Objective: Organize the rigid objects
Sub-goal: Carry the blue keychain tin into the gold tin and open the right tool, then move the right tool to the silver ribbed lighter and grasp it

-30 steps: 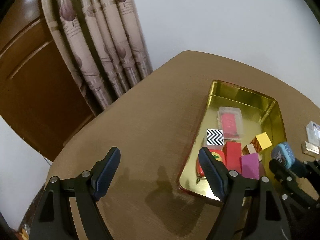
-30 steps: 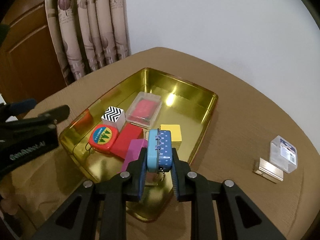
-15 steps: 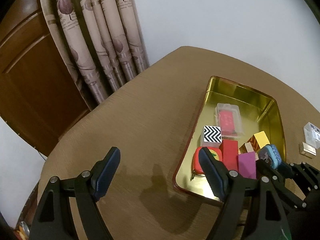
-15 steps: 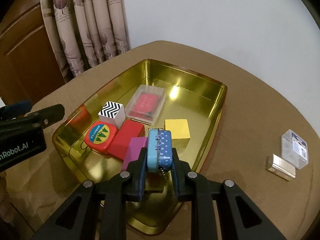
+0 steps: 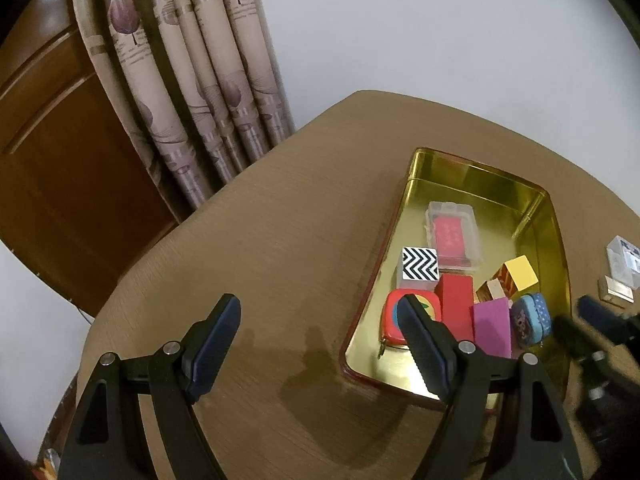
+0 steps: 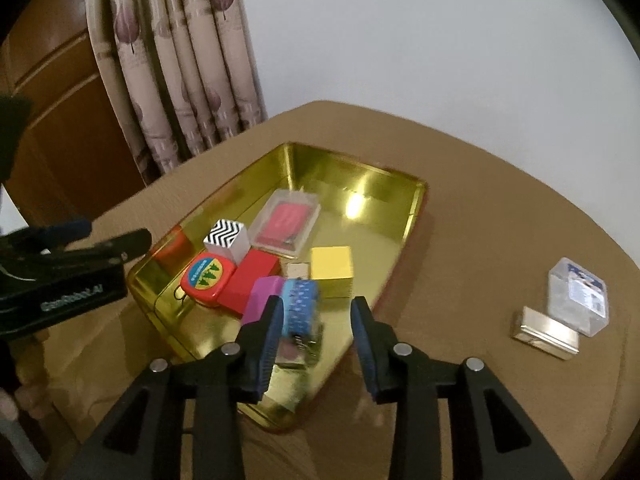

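My right gripper is open wide. The little blue tin with white dots is right by my left finger, inside the gold tray. It looks blurry, so I cannot tell if my finger touches it. From my left camera, the blue tin sits in the near corner of the tray, just beside the purple block.

My left gripper is open wide too, and it holds nothing. It hangs over the brown table, just beside the near edge of the tray.

In the tray, close to the blue tin, is the purple block. Next to it are the red block and the round red tin with green trees. A bit farther in the tray are the yellow cube and the black and white zigzag cube. Past those is the clear case with a red thing inside. The far part of the tray is bare gold.

Outside the tray, well apart on the table, a shiny silver box touches a clear plastic box.
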